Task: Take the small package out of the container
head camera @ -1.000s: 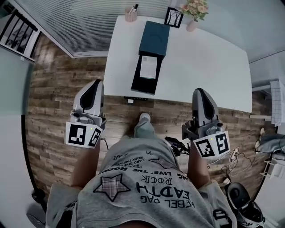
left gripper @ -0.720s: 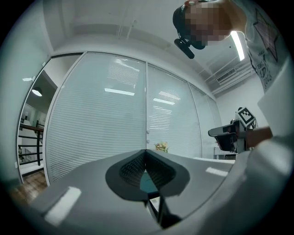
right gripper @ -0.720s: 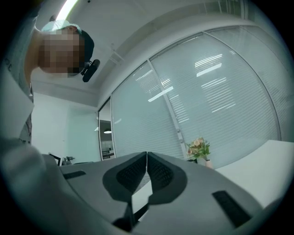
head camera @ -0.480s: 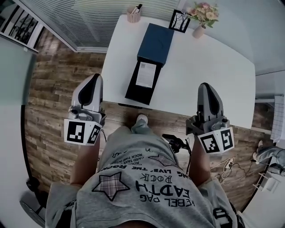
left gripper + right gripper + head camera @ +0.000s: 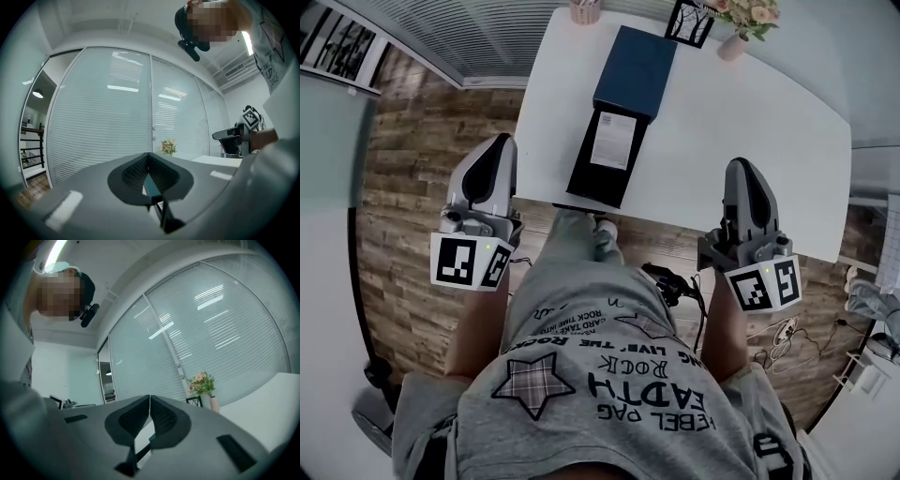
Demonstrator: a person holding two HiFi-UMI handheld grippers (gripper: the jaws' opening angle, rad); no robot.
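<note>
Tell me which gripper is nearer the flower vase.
Right. The right gripper sits at the table's near edge opposite the flower vase; the left gripper hangs beyond the table's left side.

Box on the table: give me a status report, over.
Left gripper and right gripper shut, empty, short of table. Package in open box, untouched. Nothing blocks it.

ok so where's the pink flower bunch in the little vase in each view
Head view: the pink flower bunch in its pale vase is at the top edge, right of centre, on the far corner of the white table.
Left gripper view: small, just right of centre, a little below mid-height.
Right gripper view: right of centre, a little below mid-height.
Shared landmark: the slatted blind wall by the flowers.
</note>
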